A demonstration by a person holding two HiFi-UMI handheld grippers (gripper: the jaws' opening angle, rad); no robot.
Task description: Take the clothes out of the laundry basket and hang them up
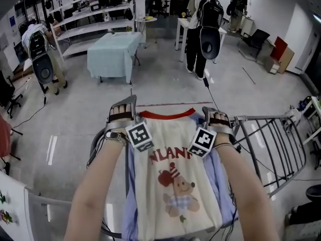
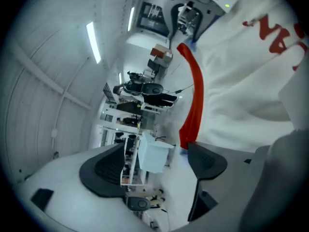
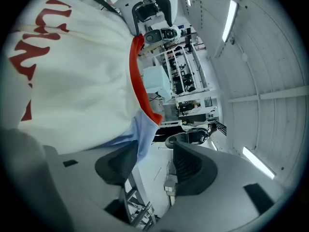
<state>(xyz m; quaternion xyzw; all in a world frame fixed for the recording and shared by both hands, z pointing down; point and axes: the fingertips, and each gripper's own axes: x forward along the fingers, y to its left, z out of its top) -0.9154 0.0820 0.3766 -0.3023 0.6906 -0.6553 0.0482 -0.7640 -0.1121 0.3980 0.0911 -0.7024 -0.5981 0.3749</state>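
Note:
A cream T-shirt [image 1: 175,185] with a red collar [image 1: 163,115], red lettering and a bear print lies spread over a light blue garment [image 1: 220,179] on the grey drying rack [image 1: 273,139]. My left gripper [image 1: 123,105] sits at the collar's left end and my right gripper [image 1: 216,114] at its right end. In the left gripper view the jaws [image 2: 154,170] stand apart, the shirt [image 2: 241,76] beside one finger, only the room in the gap. In the right gripper view the jaws [image 3: 154,166] are also apart, the shirt [image 3: 72,81] and a blue hem beside one finger. No laundry basket shows.
A table under a pale blue cloth [image 1: 113,51] stands ahead on the grey floor. A person with a backpack [image 1: 203,29] stands behind it to the right, another [image 1: 42,59] at the left by white shelves [image 1: 85,14]. The rack's bars extend to my right.

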